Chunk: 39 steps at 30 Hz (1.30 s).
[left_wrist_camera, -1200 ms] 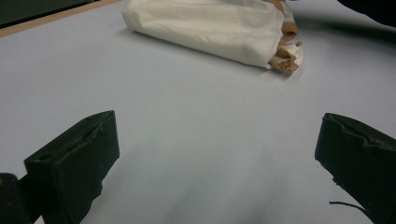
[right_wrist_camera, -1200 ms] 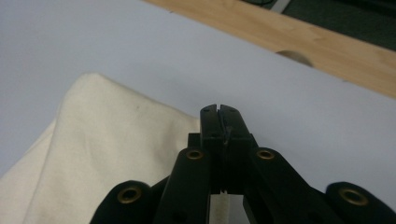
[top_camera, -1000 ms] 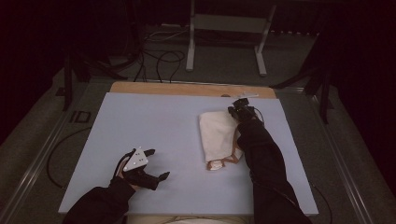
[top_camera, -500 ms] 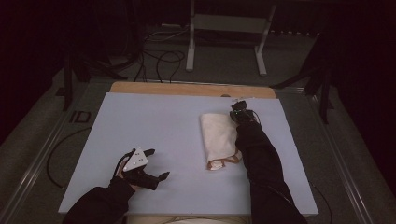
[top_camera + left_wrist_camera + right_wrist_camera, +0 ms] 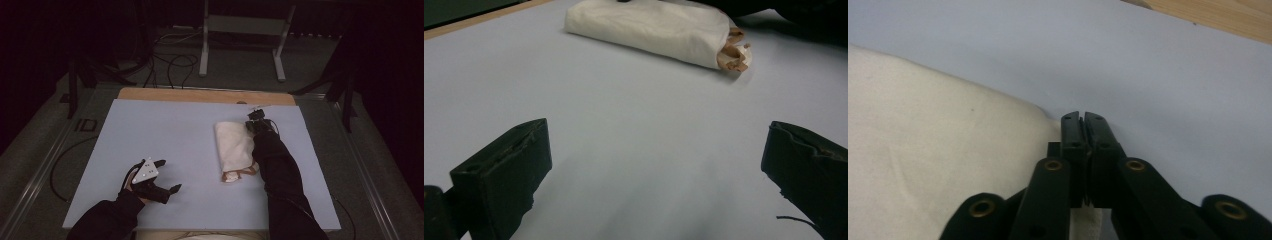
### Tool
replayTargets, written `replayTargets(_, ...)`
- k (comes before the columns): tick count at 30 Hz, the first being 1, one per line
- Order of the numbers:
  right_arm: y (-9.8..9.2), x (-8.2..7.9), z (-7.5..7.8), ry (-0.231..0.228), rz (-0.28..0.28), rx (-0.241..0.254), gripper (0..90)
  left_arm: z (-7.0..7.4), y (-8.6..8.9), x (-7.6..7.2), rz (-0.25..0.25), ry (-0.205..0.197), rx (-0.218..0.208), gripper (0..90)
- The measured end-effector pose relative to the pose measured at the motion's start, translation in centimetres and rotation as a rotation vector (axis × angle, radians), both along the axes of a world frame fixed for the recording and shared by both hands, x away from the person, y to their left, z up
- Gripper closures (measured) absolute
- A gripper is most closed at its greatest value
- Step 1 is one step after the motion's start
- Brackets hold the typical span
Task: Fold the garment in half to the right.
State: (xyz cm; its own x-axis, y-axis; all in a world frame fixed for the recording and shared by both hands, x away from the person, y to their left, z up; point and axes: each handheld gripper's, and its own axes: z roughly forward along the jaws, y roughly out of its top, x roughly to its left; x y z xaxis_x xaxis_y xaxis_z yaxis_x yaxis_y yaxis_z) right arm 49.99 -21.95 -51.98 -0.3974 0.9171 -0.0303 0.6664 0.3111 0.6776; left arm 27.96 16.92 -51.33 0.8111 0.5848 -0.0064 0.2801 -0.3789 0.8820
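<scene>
Black jaws of the right gripper (image 5: 1083,122) stand almost together, a strip of white fabric pinched low between them; they have just been easing apart slightly. It sits at the far right corner of the folded cream cloth (image 5: 234,145), lower than a second ago, so the fold looks nearly laid down. The left gripper (image 5: 167,175) rests wide open, well apart on the pale blue mat (image 5: 165,130). The brown bit (image 5: 240,173) at the cloth's near end is hard to identify.
</scene>
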Motion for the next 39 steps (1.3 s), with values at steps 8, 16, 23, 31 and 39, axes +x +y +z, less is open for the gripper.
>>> replayTargets(8, -0.4, -0.6, 1.6, 0.007, 0.038, 0.049, 57.7, 0.1, 0.0, 0.0, 0.002, -0.004, -0.001, 1.1)
replayTargets(16, 0.3, -3.1, 3.7, 0.005, 0.138, 0.111, 24.8, 0.2, 0.1, -0.1, 0.005, -0.013, 0.004, 1.1)
replayTargets(23, 1.6, -5.9, 5.0, -0.026, 0.244, 0.151, 14.4, 0.4, 0.1, -0.1, 0.006, -0.019, 0.001, 1.1)
replayTargets(31, 2.5, -8.6, 5.5, -0.059, 0.317, 0.197, 13.9, 0.5, 0.2, -0.1, 0.006, -0.023, -0.004, 1.1)
replayTargets(39, 2.1, -11.2, 4.3, -0.092, 0.388, 0.211, 12.0, 0.6, 0.3, -0.1, 0.010, -0.025, -0.005, 1.1)
